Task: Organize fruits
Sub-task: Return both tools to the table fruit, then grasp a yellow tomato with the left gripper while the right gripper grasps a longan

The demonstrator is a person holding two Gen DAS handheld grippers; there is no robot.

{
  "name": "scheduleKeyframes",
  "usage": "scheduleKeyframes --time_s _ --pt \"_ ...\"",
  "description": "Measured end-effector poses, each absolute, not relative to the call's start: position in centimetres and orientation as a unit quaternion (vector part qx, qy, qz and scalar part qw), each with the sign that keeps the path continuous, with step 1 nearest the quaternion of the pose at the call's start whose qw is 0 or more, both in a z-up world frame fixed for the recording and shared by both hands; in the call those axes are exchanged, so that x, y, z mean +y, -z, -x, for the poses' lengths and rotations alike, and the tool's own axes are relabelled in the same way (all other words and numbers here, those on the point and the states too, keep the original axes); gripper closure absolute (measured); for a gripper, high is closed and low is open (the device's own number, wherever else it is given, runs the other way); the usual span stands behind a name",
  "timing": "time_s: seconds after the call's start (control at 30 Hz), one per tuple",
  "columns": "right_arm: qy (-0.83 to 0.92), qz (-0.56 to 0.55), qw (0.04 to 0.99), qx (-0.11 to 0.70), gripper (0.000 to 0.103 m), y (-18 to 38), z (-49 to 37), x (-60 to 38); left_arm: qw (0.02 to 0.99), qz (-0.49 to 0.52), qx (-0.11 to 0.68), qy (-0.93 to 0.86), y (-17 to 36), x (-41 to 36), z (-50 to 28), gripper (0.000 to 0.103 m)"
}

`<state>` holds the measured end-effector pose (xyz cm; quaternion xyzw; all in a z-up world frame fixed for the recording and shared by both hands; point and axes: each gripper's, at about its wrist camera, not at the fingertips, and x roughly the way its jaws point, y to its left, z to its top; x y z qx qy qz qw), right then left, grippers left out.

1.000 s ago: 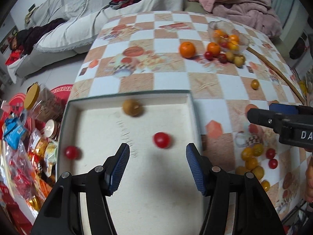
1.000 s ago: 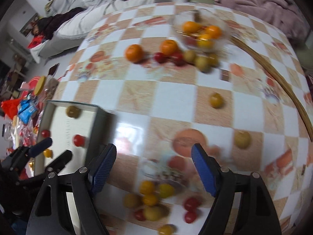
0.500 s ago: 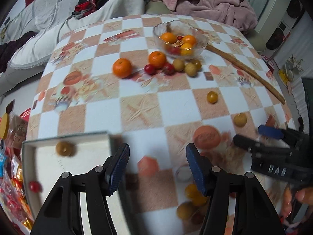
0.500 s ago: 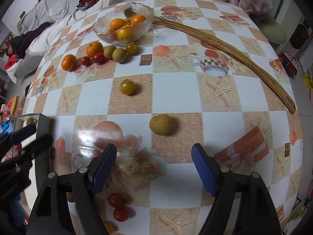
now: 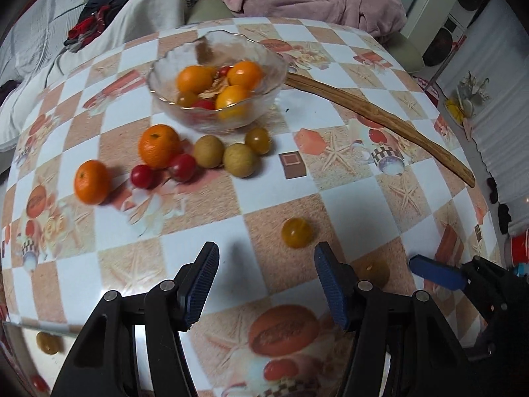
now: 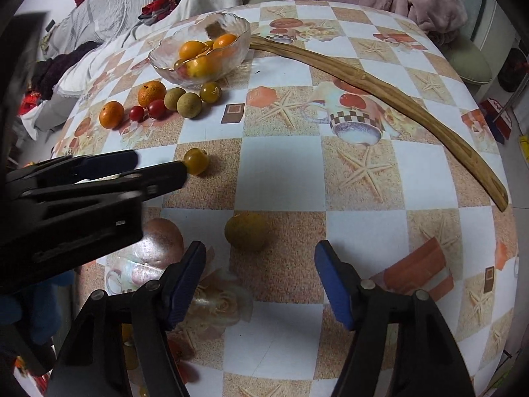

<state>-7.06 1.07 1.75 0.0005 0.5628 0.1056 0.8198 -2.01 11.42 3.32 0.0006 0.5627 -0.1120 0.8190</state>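
Only the right wrist view is showing the dull yellow-brown round fruit (image 6: 246,231) lying just ahead of the closing, empty right gripper (image 6: 259,284). The left gripper (image 5: 266,286) is hanging half open and empty, nearer the clear glass bowl (image 5: 264,106) on the checkered tablecloth (image 5: 297,178).

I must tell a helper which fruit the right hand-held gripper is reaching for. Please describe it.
On the checkered table, find the clear glass bowl. Come toward the camera, past the small yellow tomato. The dull olive-brown round fruit lies alone, just ahead of the closing right hand-held gripper.
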Motion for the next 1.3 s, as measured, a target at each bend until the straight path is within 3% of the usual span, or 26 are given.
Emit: scheduleKeyframes --time_s 0.37,0.43,0.47,0.53,0.6,0.63,1.3 --pt "-0.119 0.005 0.824 0.554 0.037 -1.3 6.4 1.1 0.819 -0.03 0.565 0.094 -1.8 9.4 0.7 0.041" --pt "-0.12 0.01 0.825 0.552 0.045 -1.3 6.3 1.3 0.82 -0.036 0.564 0.091 -1.8 9.2 0.7 0.044" --pt "-0.121 0.014 0.825 0.551 0.049 -1.3 6.3 1.5 0.821 -0.038 0.563 0.088 -1.8 9.2 0.6 0.047" --pt "-0.126 0.018 0.824 0.553 0.068 -1.3 6.3 1.7 0.823 -0.04 0.56 0.085 -1.8 9.2 0.6 0.064" --pt "-0.131 0.014 0.82 0.557 0.074 -1.3 6.3 1.7 0.824 -0.038 0.56 0.085 -1.9 9.4 0.5 0.078" --pt "-0.132 0.011 0.819 0.558 0.074 -1.3 6.3 1.6 0.823 -0.036 0.56 0.086 -2.0 9.6 0.5 0.082" --pt "-0.152 -0.014 0.806 0.572 0.073 -3.8 8.8 2.2 0.833 0.04 0.549 0.055 -6.5 17.0 8.7 0.082"
